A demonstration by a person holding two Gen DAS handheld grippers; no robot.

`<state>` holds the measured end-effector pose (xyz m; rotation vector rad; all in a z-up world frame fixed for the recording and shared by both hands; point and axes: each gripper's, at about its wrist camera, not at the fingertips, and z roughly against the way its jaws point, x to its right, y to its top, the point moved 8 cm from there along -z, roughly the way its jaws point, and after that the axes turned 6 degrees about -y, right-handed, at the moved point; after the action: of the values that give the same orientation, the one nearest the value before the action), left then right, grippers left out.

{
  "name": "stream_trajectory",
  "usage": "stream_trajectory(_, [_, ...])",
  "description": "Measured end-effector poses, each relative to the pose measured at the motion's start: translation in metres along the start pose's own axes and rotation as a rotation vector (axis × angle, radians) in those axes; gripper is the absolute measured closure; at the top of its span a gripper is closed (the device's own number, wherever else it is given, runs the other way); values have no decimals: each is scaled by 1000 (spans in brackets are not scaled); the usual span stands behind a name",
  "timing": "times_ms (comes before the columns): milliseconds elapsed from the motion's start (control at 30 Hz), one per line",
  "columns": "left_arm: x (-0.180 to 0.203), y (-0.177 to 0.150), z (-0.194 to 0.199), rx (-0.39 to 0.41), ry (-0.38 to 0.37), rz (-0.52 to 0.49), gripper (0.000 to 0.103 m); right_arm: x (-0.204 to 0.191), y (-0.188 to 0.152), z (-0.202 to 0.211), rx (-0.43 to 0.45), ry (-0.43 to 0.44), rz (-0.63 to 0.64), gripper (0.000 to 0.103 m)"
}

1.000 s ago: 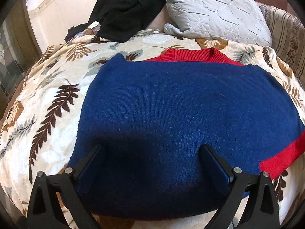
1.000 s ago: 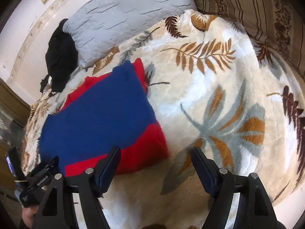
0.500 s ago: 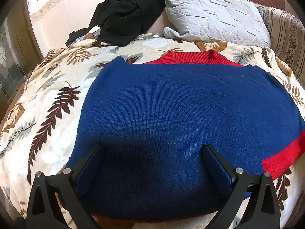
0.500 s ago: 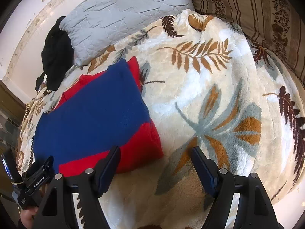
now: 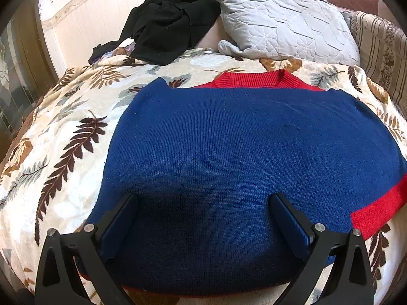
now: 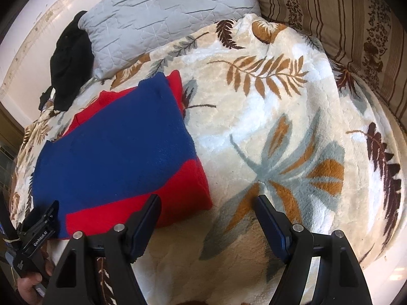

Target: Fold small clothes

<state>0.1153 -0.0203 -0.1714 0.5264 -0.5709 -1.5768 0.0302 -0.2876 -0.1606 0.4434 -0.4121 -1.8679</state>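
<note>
Sweater part-folded on the bed, more folds to go

The blue-and-red sweater (image 5: 241, 157) lies flat on the leaf-print blanket (image 6: 279, 132), apparently folded in already; left gripper (image 5: 203, 211) and right gripper (image 6: 207, 211) hover with fingers wide, holding nothing.

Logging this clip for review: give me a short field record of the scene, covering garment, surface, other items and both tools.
garment: blue and red sweater, folded, flat on the blanket
surface: leaf-print blanket
behind garment: grey pillow, black clothes
left tool: open, above the sweater's near part, nothing gripped
right tool: open, by the sweater's red corner, nothing gripped
</note>
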Motion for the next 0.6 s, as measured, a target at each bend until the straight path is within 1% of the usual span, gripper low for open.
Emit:
stream_trajectory(233, [0, 0, 1, 7, 0, -1, 0, 1, 1, 0, 8, -34, 17, 23])
stream_trajectory(600, [0, 0, 1, 9, 1, -2, 0, 0, 1, 1, 14, -41, 27, 23])
